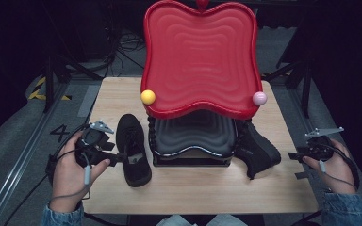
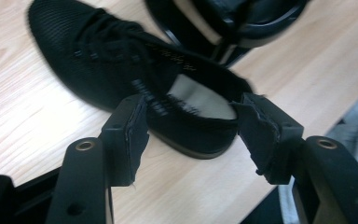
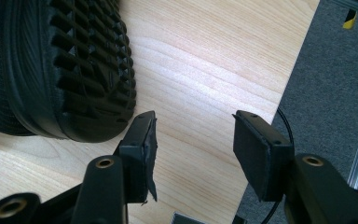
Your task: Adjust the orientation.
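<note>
A black lace-up shoe (image 1: 133, 149) stands upright on the wooden table (image 1: 193, 188), left of a small rack. My left gripper (image 1: 120, 157) is open at its heel; in the left gripper view the jaws (image 2: 191, 128) stand either side of the shoe's (image 2: 107, 60) collar without pressing it. A second black shoe (image 1: 258, 151) lies on its side right of the rack, its treaded sole (image 3: 74, 60) turned toward me. My right gripper (image 1: 296, 154) hovers open at the table's right edge, with bare wood between its jaws (image 3: 193, 140), just right of that sole.
The rack has a red wavy top tray (image 1: 200, 56) and a black lower tier (image 1: 193, 136). A yellow ball (image 1: 148, 97) and a pink ball (image 1: 259, 98) sit at the tray's front corners. Grey floor (image 3: 335, 74) and tripod legs surround the table.
</note>
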Demonstrator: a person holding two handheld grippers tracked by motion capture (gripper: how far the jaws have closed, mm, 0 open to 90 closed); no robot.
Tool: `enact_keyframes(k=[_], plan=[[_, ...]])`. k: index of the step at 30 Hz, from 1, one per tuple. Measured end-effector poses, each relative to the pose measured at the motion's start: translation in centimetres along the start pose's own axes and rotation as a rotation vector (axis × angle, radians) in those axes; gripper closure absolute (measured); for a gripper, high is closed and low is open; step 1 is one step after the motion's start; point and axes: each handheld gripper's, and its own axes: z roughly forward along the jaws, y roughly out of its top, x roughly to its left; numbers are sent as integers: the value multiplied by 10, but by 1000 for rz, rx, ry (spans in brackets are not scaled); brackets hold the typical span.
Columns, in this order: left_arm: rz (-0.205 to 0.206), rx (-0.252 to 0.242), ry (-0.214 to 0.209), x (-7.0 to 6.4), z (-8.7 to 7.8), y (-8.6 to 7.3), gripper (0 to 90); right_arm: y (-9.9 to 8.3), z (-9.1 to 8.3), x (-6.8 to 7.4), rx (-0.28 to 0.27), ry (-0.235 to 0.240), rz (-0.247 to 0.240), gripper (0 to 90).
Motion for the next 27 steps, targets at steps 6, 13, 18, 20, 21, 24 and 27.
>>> enact_keyframes(k=[6, 13, 18, 20, 21, 24, 27], plan=[[43, 36, -22, -15, 6, 9, 425, 0, 1, -1, -6, 9, -6, 501], [61, 58, -44, -25, 14, 15, 399, 0, 3, 0, -3, 17, -12, 496], [91, 90, -57, -30, 26, 19, 390, 0, 4, 0, -2, 25, -20, 492], [108, 100, -53, -30, 30, 21, 384, 0, 5, 0, -5, 26, -19, 492], [112, 105, -53, -30, 33, 21, 384, 0, 5, 0, -4, 28, -15, 492], [114, 124, -75, -31, 41, 22, 380, -1, 6, 0, 0, 31, -14, 491], [119, 149, -93, -31, 49, 23, 378, 0, 7, 0, -6, 36, -20, 486]])
